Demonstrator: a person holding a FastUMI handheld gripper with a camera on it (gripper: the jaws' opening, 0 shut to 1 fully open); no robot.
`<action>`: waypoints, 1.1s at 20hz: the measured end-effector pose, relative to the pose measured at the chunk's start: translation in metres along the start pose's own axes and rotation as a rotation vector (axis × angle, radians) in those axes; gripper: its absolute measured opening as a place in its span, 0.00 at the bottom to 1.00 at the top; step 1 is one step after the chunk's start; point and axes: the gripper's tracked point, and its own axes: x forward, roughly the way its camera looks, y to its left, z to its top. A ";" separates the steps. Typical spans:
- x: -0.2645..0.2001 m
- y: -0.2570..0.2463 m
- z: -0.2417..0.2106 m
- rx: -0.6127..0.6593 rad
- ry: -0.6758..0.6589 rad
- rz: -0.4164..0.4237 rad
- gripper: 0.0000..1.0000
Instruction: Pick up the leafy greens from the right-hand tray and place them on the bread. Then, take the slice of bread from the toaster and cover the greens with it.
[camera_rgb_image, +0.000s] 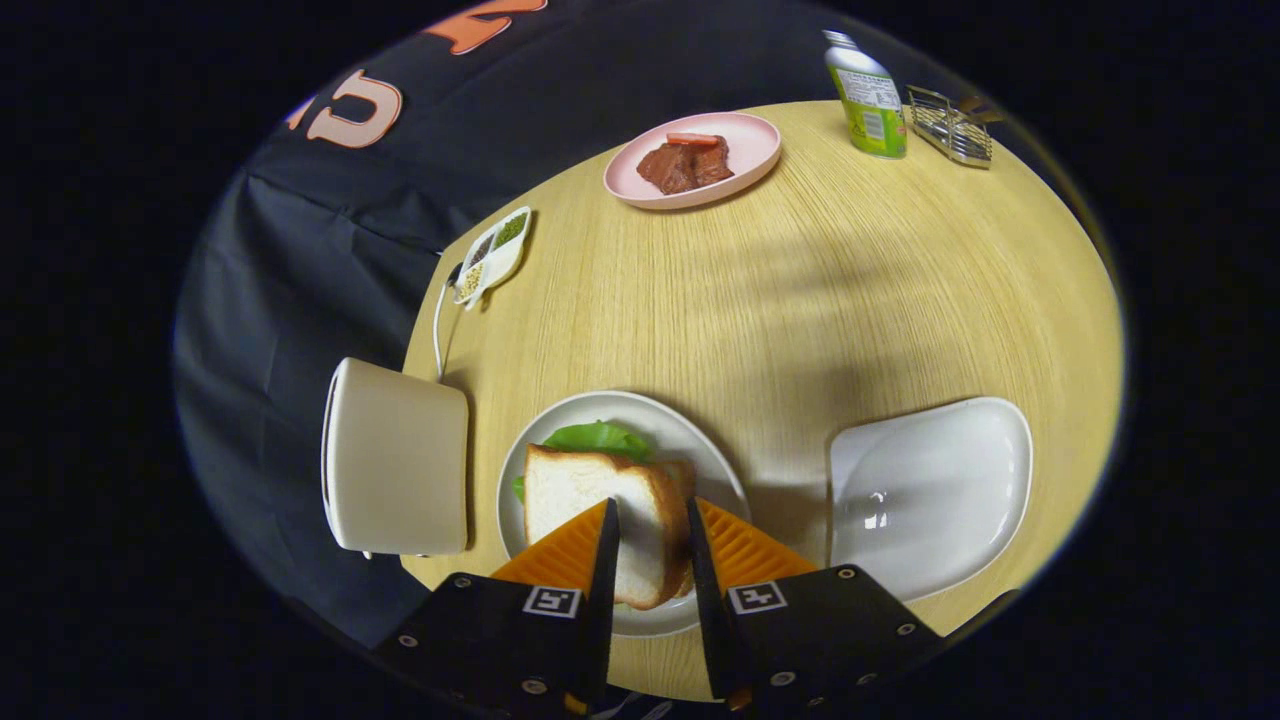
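The claw (650, 520) hangs over the near side of the round plate (712, 470), fingers a slice's width apart w/ the top bread slice (585, 500) between them; the slice lies tilted across the stack, and I can't tell whether both fingers press on it or just flank it (the near end of the slice is hidden between them). Under that slice the leafy greens (598, 436) poke out on the far side and a bit at the left, and a lower slice (680, 472) shows as a crust edge on the right, so greens are on the bread and the cover is on, or nearly. Judging by that, the last step is in hand: setting the toaster slice over the greens. Next move prob calls for widening the fingers if they grip, then lifting straight up and back w/o dragging the slice off, since it sits crooked and could slide. Left of the plate stands the toaster (395, 458), at the table (800, 290) edge. Right of the plate is the white tray (930, 490), bare now. Further off: a pink plate (750, 140) w/ meat pieces, a small seasoning dish (493, 255), a bottle (868, 95) and a wire rack (950, 125) near it.
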 end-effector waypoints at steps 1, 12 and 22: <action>0.000 -0.005 -0.001 -0.008 0.001 -0.025 0.42; -0.093 -0.019 0.042 -0.106 -0.191 -0.173 0.96; -0.274 -0.009 0.113 -0.243 -0.696 -0.279 0.99</action>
